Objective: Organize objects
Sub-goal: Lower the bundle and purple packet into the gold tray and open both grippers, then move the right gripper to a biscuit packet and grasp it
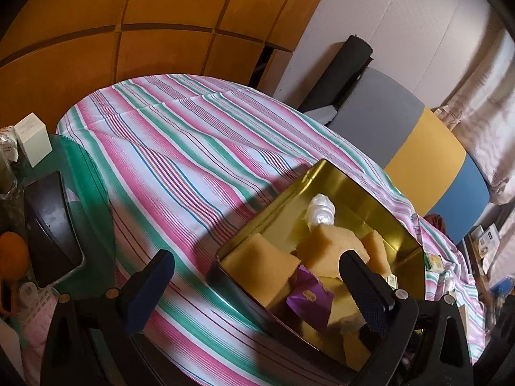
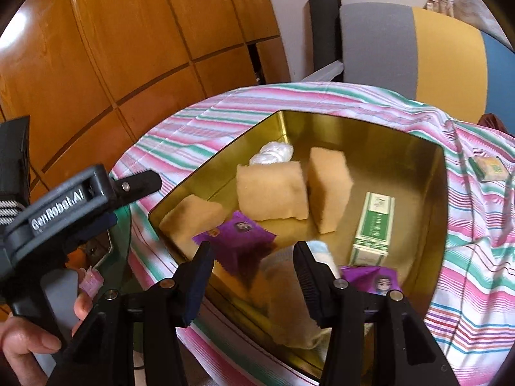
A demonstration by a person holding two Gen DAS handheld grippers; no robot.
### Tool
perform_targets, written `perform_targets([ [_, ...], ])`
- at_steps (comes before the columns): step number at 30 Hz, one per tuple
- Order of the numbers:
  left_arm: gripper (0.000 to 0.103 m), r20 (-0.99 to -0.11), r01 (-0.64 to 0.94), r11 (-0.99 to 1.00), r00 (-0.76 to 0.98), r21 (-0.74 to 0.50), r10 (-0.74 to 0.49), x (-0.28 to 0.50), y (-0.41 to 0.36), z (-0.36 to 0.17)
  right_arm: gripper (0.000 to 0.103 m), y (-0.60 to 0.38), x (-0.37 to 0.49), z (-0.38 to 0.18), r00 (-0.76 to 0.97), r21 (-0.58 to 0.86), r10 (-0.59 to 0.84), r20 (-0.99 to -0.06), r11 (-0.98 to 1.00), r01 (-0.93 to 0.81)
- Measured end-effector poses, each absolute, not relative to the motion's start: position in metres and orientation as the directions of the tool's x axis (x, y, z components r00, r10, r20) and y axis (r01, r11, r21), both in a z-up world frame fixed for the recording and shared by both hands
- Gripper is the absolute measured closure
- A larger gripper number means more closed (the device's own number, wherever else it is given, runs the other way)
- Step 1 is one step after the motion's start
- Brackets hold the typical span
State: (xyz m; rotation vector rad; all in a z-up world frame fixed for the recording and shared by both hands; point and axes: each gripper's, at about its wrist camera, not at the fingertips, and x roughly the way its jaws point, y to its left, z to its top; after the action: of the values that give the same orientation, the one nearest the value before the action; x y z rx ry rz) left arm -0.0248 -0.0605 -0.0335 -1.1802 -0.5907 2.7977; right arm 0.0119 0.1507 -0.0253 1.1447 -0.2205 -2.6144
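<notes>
A: What does the right wrist view show between the jaws of the right gripper (image 2: 254,273)?

B: They stand part open over the near edge of the gold tin (image 2: 441,193). A pale, blurred wrapped piece (image 2: 286,292) lies in the gap between them. Whether the pads press on it I cannot tell.

A: And ahead of those jaws?

B: A purple packet (image 2: 236,241) sits just beyond the left finger. Further ahead stand two tan sponge blocks (image 2: 272,191), and a third lies off to the left. A white crumpled wrap (image 2: 272,152) rests behind them against the far wall. A green and white box (image 2: 373,228) stands upright ahead of the right finger, and a second purple packet (image 2: 376,278) lies just outside that finger.

A: Does the left wrist view show the same?

B: Partly. The left gripper (image 1: 257,289) is wide open with nothing in it. Its right finger hangs over the tin's near-left part, its left finger over the striped cloth (image 1: 180,148). The green box and the second packet do not show there.

A: Anything only that view gives?

B: Left of its jaws, a glass table edge (image 1: 83,167) with a dark phone (image 1: 51,228) and a white box (image 1: 32,138). The right view alone shows a hand (image 2: 32,337) on the left gripper's handle.
</notes>
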Motion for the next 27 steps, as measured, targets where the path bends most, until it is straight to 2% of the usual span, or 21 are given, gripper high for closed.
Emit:
perform_targets([
  [14, 0.0, -0.674, -0.044, -0.946, -0.691, -0.321, 0.261, -0.013, -0.01, -0.026, 0.051, 0.213, 0.026, -0.006, -0.718, 0.289, -0.216, -0.662, -0.957, 0.021],
  [27, 0.0, -0.691, -0.27, -0.927, -0.618, -0.262, 0.375, 0.008, 0.064, -0.019, 0.051, 0.307, 0.051, -0.029, -0.718, 0.353, -0.073, -0.693, -0.902, -0.249],
])
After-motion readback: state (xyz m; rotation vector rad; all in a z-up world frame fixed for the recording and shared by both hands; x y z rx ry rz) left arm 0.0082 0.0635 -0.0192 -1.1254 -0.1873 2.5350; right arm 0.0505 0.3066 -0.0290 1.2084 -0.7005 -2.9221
